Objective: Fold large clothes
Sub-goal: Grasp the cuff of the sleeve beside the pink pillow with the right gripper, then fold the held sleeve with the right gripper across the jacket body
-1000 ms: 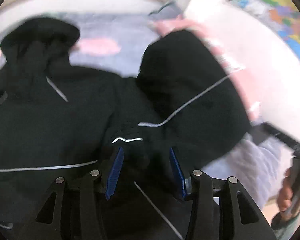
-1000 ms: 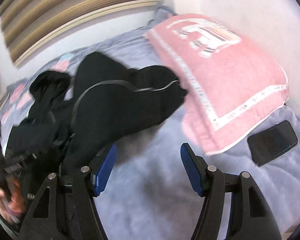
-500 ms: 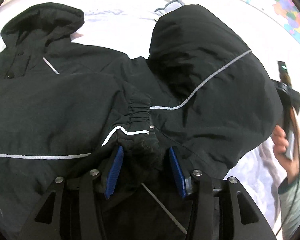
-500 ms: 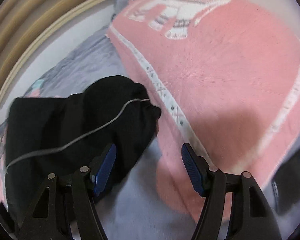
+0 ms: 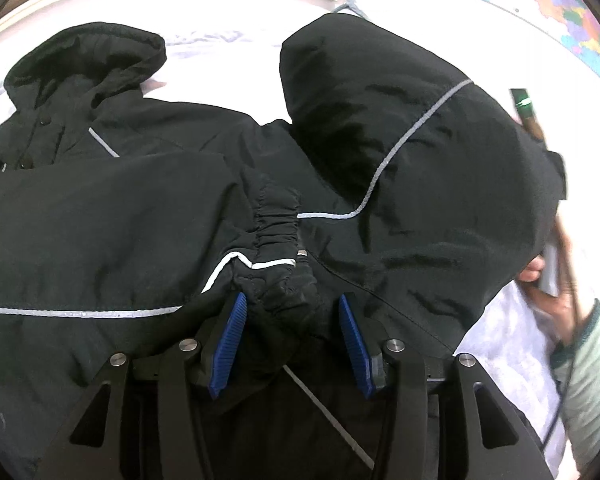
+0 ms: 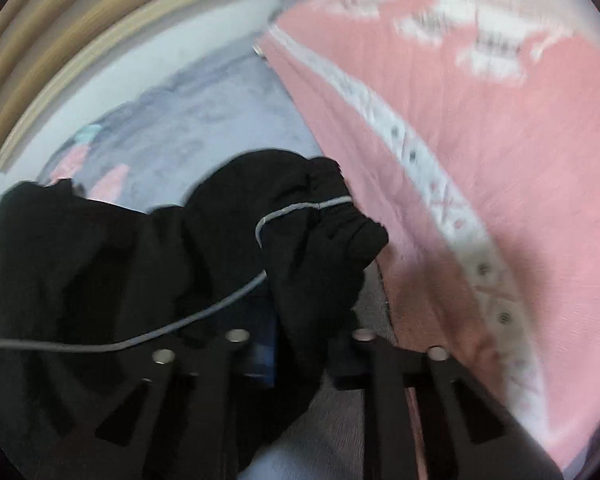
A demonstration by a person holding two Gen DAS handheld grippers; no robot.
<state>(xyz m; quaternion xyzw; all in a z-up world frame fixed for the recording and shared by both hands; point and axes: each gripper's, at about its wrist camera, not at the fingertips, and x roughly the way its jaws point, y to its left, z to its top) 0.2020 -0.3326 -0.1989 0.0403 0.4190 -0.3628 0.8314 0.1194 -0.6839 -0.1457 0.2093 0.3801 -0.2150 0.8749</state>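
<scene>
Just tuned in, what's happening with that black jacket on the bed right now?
A person with a gripper in each hand is folding the black hooded jacket on the bed. The left gripper has one elastic sleeve cuff lying between its open blue fingers, laid over the jacket's body. The right gripper looks closed on the other sleeve, beside the pink blanket.

The picture is blurry. The right gripper [image 6: 300, 340] has pinched the sleeve [image 6: 312, 248] of a black jacket [image 6: 100, 272]. The cloth covers its blue pads. A thin grey stripe [image 6: 204, 316] runs along the sleeve. The puffy cuff [image 6: 340, 216] touches a big pink blanket [image 6: 520, 184] with a white edge. Under it all is a soft grey-blue bed cover [image 6: 204, 120]. Brown wood slats [image 6: 80, 40] are at the back.
</scene>
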